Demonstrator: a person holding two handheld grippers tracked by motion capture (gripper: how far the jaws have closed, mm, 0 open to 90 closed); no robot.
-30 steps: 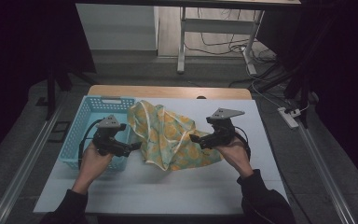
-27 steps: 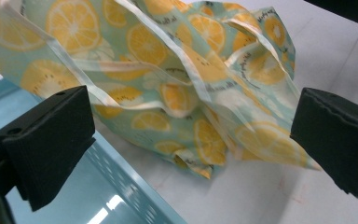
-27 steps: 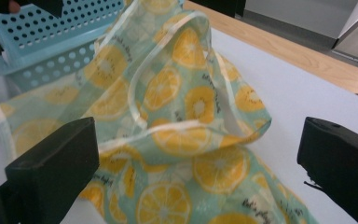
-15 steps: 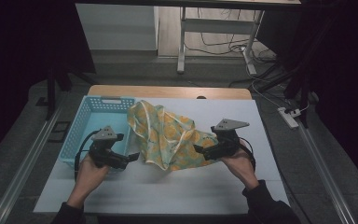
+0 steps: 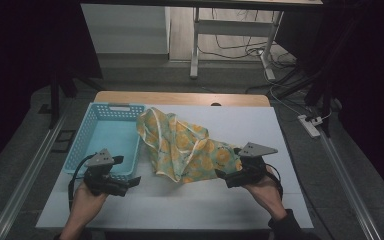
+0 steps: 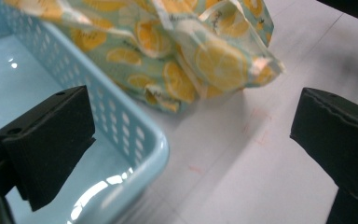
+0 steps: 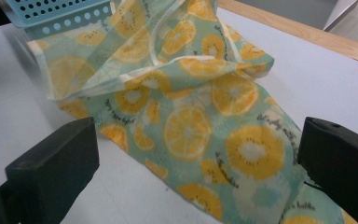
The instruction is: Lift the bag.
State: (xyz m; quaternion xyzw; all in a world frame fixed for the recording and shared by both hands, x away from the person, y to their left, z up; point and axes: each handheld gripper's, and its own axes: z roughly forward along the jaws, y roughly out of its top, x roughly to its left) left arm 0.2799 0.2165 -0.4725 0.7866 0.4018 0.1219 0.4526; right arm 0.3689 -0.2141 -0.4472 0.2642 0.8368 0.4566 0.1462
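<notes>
Blue basket (image 5: 111,135) at the left of the white surface (image 5: 190,200), crumpled lemon-print cloth (image 5: 187,147) draped over its right rim and spread rightward. Left claw (image 5: 132,182) wide apart, holding nothing, beside the basket corner. Right claw (image 5: 221,176) wide apart, empty, at the cloth's edge

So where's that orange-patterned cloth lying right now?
In the high view, the cloth lies crumpled mid-table, one edge draped on the blue basket at its left, with the right tool just beside its near corner.
</notes>
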